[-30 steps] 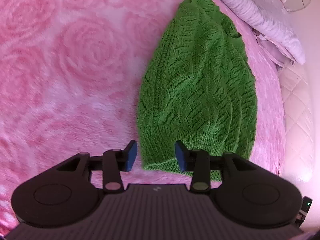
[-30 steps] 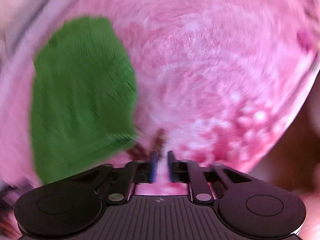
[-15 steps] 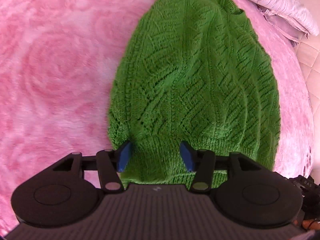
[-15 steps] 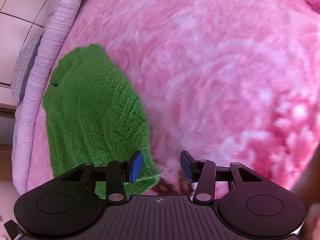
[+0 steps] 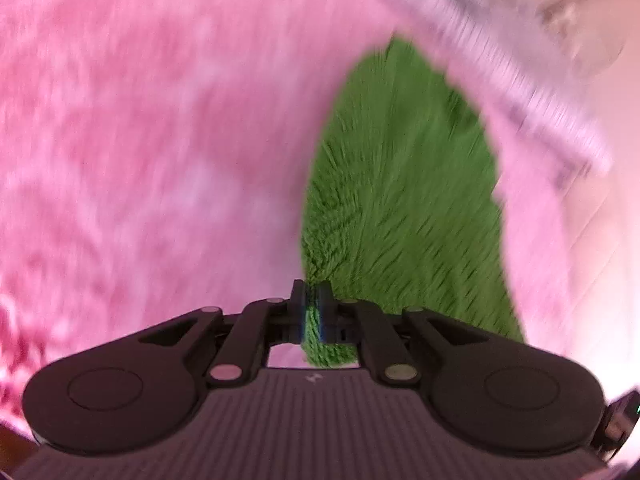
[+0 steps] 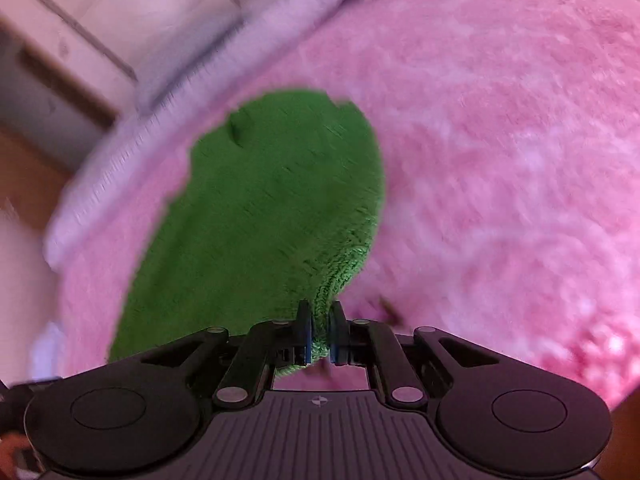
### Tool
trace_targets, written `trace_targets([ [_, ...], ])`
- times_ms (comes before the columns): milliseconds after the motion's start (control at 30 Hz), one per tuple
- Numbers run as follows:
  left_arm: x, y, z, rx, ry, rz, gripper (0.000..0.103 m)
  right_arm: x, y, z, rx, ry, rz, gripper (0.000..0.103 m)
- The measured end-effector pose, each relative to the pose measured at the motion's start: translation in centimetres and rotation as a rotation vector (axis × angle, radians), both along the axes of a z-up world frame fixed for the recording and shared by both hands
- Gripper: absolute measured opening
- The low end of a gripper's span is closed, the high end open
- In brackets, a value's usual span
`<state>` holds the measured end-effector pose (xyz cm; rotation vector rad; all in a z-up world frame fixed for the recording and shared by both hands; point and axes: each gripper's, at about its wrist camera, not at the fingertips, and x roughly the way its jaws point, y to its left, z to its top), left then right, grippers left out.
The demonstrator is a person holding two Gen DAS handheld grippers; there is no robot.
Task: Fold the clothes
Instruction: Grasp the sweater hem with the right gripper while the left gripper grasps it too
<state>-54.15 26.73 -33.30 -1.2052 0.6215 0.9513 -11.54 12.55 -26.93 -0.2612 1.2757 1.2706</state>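
A green knitted sweater lies on a pink rose-patterned blanket. My left gripper is shut on the sweater's ribbed hem at its near left corner, green knit showing between the pads. In the right wrist view the same sweater stretches away to the upper left, and my right gripper is shut on the hem at its near right corner. Both views are blurred by motion. The sweater's far end reaches toward the pillows.
A pale lilac ribbed pillow runs along the far edge of the bed, seen as the same pillow in the right wrist view. Beyond it stands pale furniture. Open pink blanket spreads right of the sweater.
Both grippers went from open around the hem to shut on it. Both views now show motion blur and the sweater looks farther off, its hem lifted in the fingers.
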Motion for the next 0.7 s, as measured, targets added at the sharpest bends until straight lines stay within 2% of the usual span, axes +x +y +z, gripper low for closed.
trace_targets([
  [100,-0.4,-1.2,-0.5,-0.01,0.029,-0.016,0.009,0.9,-1.1,-4.0,-0.209,0.006,-0.099,0.008],
  [167,-0.7,-2.0,-0.8,-0.016,0.049,-0.027,0.015,1.9,-1.8,-5.1,-0.265,0.046,-0.177,0.013],
  [200,-0.9,-2.4,-0.9,-0.02,0.058,-0.033,0.022,2.2,-2.0,-4.9,-0.239,0.068,-0.193,0.016],
  [233,-1.0,-2.8,-1.1,-0.024,0.067,-0.037,0.025,2.5,-2.2,-4.8,-0.213,0.089,-0.205,0.03],
  [267,-1.1,-2.6,-1.6,-0.04,0.05,-0.018,0.031,2.6,-2.1,-4.7,-0.193,0.104,-0.205,0.047],
  [300,-1.3,-2.5,-2.2,-0.056,0.033,0.002,0.032,2.7,-1.9,-4.8,-0.182,0.117,-0.208,0.053],
  [333,-1.4,-2.3,-2.7,-0.071,0.016,0.021,0.032,2.8,-1.7,-4.9,-0.17,0.13,-0.21,0.056],
  [467,-1.8,-1.8,-4.8,-0.135,-0.053,0.098,0.037,3.1,-0.7,-6.1,-0.167,0.175,-0.223,0.058],
  [633,-2.4,-1.1,-7.3,-0.214,-0.138,0.195,0.034,2.8,0.3,-8.0,-0.199,0.168,-0.222,0.058],
  [667,-2.3,-1.1,-7.3,-0.21,-0.152,0.201,0.028,2.6,0.5,-8.2,-0.196,0.168,-0.223,0.057],
  [700,-2.2,-1.2,-7.2,-0.206,-0.165,0.208,0.009,2.5,0.7,-8.1,-0.176,0.175,-0.218,0.051],
])
